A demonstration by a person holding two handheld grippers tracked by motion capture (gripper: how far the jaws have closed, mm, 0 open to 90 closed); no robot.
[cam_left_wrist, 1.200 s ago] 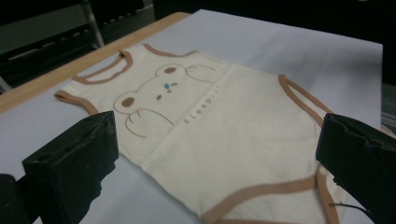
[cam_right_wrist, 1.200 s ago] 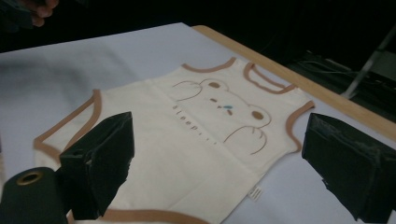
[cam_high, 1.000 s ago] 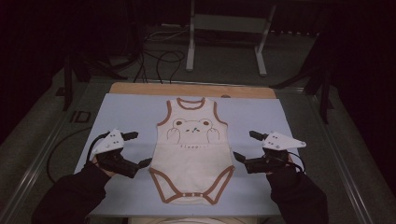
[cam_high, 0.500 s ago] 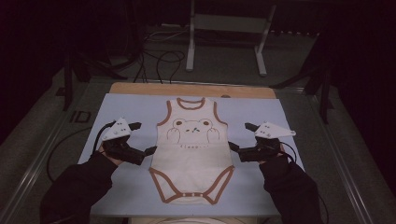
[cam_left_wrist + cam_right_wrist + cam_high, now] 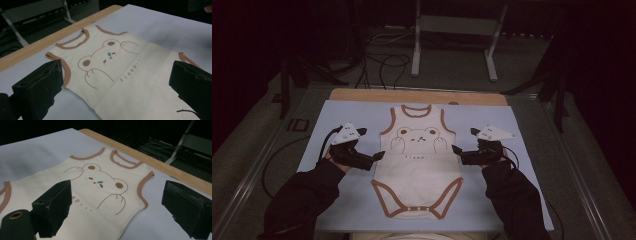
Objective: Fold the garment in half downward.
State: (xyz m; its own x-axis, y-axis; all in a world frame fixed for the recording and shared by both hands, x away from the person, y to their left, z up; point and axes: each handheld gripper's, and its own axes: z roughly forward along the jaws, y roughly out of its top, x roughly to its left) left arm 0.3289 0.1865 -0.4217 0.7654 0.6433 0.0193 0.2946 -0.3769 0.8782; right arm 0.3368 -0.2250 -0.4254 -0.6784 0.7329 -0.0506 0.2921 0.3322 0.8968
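Evidently, the baby bodysuit [image 5: 418, 162] was laid flat, unfolded, on the blue mat [image 5: 532, 165]. Left gripper [image 5: 379, 156] and right gripper [image 5: 455, 150] were positioned at its side edges, jaws spread, nothing grasped yet; any folding remained undone.

One legible text found: "Sleep..." in small brown letters on the cream, brown-trimmed sleeveless baby bodysuit [image 5: 120, 72], below its bear drawing, centre of the left gripper view. Partly readable as "ep..." in the right gripper view.

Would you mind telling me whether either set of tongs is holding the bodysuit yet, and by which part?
Nothing is held. Both the left tongs and right tongs are open beside the bodysuit, at its side edges.
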